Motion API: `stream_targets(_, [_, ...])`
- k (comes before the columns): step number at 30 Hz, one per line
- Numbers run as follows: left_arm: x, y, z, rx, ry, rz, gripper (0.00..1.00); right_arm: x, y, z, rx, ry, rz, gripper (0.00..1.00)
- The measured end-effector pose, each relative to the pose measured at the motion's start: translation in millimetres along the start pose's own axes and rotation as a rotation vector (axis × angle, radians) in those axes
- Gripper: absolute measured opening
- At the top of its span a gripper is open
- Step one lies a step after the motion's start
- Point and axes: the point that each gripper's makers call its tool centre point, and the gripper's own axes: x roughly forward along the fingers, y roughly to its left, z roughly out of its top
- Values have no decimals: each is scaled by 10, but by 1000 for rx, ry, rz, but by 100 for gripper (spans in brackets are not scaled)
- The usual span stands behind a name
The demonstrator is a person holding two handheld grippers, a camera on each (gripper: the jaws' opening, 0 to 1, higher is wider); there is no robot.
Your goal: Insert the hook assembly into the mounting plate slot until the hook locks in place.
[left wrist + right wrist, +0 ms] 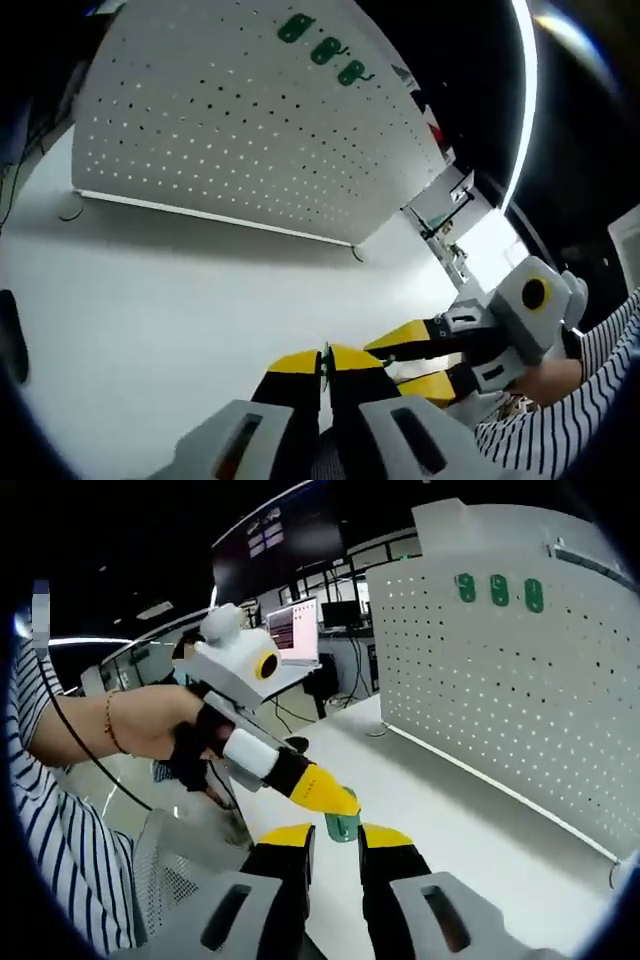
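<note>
White tabletop [180,300] carries an upright pegboard [250,130] with three green hooks [325,48] already seated near its top edge. Left gripper [324,372] is pinched nearly closed on a thin edge — likely the hook assembly's. Right gripper [335,842] stands partly open around a green hook piece [341,827], where the left gripper's tip also meets it. Probably a handover or regrip; next, carry it toward the pegboard, well apart from both.
</note>
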Motion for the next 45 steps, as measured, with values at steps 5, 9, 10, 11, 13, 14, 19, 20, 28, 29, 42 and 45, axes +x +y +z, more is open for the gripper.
stream_targets(5, [-1,-72,11,-20,-9,-30,1,17,-60,29,0,-3,-17,13])
stream_targets(9, [-6,-100,18,-16,-8,-37,1,21,-74,24,-56,15,-25,10])
stream_targets(10, [-8,-105,18,-15,-8,-39,1,21,-73,29,-60,15,-24,9])
stream_targets(11, [-8,-108,20,-14,-8,-40,1,21,-73,31,-61,14,-24,9])
stream_targets(13, [-10,-112,20,-15,-10,-40,1,27,-78,33,-63,18,-26,8])
stream_targets(14, [-11,-116,19,-16,-11,-41,1,39,-83,23,-68,24,-29,8])
stream_targets(19, [-10,-162,30,-14,-25,-53,1,25,-101,36,-86,31,-55,6])
stream_targets(20, [-11,-163,32,-12,-24,-51,1,20,-101,35,-87,32,-57,6])
stream_targets(28, [-28,-186,98,-12,-44,-51,2,-17,-129,99,-3,14,-72,4])
stream_targets(29, [-27,-192,109,-10,-49,-51,2,-19,-128,104,-1,13,-75,4])
stream_targets(42, [-76,-216,164,14,-71,-51,3,-45,-79,139,-36,14,-78,0])
stream_targets(45, [-92,-251,209,11,-97,-70,3,-66,-92,184,-29,1,-83,0])
